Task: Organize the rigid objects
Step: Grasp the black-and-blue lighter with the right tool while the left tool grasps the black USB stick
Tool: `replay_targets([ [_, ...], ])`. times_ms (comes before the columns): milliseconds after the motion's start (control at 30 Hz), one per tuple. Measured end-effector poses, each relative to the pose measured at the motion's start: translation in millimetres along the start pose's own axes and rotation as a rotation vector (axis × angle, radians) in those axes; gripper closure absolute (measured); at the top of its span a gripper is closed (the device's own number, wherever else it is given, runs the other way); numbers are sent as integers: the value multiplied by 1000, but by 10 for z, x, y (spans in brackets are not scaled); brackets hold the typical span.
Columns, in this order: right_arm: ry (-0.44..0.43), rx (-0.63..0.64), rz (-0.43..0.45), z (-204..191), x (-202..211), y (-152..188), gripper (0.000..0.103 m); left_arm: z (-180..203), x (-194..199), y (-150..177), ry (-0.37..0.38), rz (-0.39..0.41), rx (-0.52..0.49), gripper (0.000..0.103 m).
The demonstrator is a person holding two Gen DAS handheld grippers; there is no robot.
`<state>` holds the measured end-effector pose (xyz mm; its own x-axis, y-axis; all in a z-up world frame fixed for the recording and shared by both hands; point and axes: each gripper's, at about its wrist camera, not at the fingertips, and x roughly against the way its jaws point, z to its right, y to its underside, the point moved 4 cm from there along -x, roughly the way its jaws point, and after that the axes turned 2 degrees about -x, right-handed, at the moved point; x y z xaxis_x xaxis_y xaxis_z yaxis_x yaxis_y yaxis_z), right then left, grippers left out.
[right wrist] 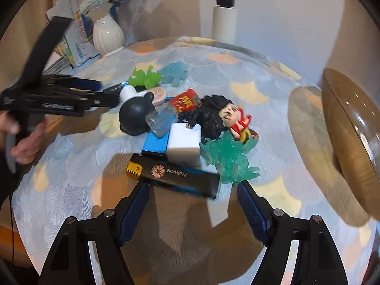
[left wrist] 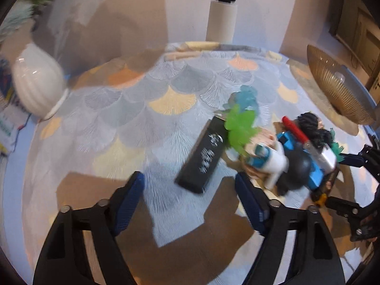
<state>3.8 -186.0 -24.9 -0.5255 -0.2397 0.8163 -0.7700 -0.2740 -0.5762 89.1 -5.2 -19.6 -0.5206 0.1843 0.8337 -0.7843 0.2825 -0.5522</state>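
Note:
On the scalloped tablecloth (left wrist: 142, 109) lies a heap of small rigid things. My left gripper (left wrist: 190, 190) is open, and a black box with silver print (left wrist: 201, 159) lies just ahead of it, between the lines of its fingers, untouched. Beyond it sit a green translucent toy (left wrist: 239, 128) and a pale blue one (left wrist: 247, 97). My right gripper (right wrist: 193, 197) is also open, its tips just short of a black lighter with a gold cap (right wrist: 173, 175). Behind the lighter are a white block (right wrist: 184, 144), a blue box (right wrist: 154, 146), a black round figure (right wrist: 135, 114), a dark-haired doll (right wrist: 213, 114) and a teal toy (right wrist: 228, 156).
An amber ribbed bowl (right wrist: 351, 142) stands at the table's right edge. A white vase (right wrist: 106, 35) with flowers and some booklets (right wrist: 78, 40) fill the back left corner. A hand (right wrist: 26, 140) holds the left gripper (right wrist: 99, 92) beside the heap. A white post (left wrist: 222, 21) stands behind the table.

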Motion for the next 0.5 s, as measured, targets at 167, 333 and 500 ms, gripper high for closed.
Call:
replay_targets([
  [167,-33,35,9,-80,-32,-48,32,122,-76,-122,-2,24,-78,34],
  [333,-62,72,19,-175,11,-22,45,159,-139,-173,2,40,-81,49],
  [500,-81,81,21,-279,75,49,70,296,-92,-94,52,50,-119,82],
])
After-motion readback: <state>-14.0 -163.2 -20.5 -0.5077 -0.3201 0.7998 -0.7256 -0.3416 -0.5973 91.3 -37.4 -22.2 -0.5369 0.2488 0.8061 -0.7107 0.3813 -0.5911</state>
